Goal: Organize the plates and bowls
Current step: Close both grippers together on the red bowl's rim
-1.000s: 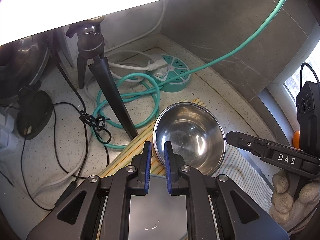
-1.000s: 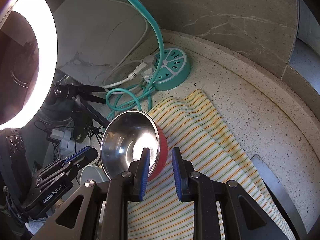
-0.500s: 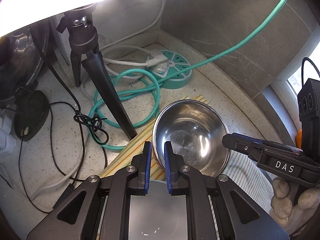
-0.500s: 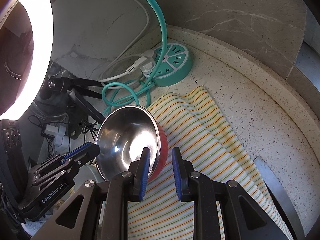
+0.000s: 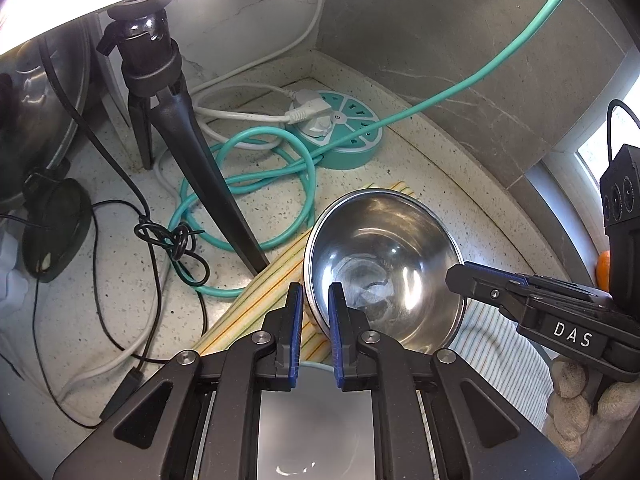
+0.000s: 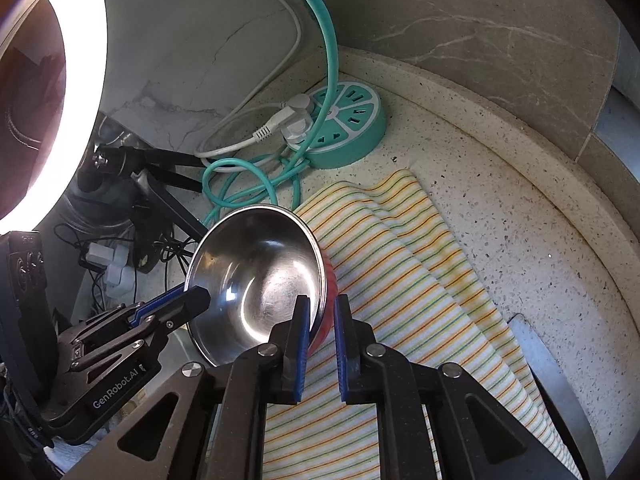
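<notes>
A steel bowl (image 5: 384, 260) with a red outside (image 6: 332, 304) is held tilted above a striped cloth (image 6: 400, 272). My left gripper (image 5: 314, 300) is shut on the bowl's near left rim. My right gripper (image 6: 322, 312) is shut on the opposite rim, one finger inside and one on the red wall. Each gripper shows in the other's view: the right one (image 5: 520, 300) and the left one (image 6: 168, 312). A pale plate edge (image 5: 316, 366) lies just below the left fingers, mostly hidden.
A round teal power strip (image 5: 340, 136) with a white plug and coiled teal cable (image 5: 248, 184) sits in the counter corner. A black tripod (image 5: 168, 120) and tangled black wires (image 5: 172, 240) stand at the left. Stone walls enclose the back. A ring light (image 6: 80, 100) glows at the left.
The bowl, held by both grippers, has shifted slightly toward the back corner. Both grips are unchanged.
</notes>
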Available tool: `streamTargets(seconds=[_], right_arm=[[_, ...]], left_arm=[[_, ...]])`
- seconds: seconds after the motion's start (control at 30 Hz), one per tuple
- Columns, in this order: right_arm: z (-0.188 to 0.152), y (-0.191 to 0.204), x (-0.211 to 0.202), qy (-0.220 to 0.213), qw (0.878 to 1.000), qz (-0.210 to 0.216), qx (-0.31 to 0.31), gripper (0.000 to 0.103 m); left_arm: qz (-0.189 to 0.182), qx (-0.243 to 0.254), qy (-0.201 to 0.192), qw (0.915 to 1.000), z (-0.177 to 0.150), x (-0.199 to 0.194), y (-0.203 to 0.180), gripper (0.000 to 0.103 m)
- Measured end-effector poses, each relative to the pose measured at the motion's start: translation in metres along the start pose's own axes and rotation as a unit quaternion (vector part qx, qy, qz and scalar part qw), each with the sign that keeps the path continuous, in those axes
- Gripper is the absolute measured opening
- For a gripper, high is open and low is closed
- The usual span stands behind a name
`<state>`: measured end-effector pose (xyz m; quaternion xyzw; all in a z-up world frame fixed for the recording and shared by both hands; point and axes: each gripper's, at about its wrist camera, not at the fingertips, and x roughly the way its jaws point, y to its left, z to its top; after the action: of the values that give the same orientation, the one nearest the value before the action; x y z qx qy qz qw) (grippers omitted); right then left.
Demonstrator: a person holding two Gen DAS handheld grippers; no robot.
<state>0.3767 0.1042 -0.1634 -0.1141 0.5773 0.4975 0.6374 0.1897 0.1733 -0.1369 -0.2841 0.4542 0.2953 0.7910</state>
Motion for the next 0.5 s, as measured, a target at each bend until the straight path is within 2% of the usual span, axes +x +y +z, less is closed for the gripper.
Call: streamTargets(seconds=[0.5], right_arm=[[-0.0007,-0.001,0.0,0.004,1.0,0.0,0.005,0.007]], left_arm=[[0.001,0.004,-0.008,1.0,0.0005,-0.0047,-0.0023,0.008]])
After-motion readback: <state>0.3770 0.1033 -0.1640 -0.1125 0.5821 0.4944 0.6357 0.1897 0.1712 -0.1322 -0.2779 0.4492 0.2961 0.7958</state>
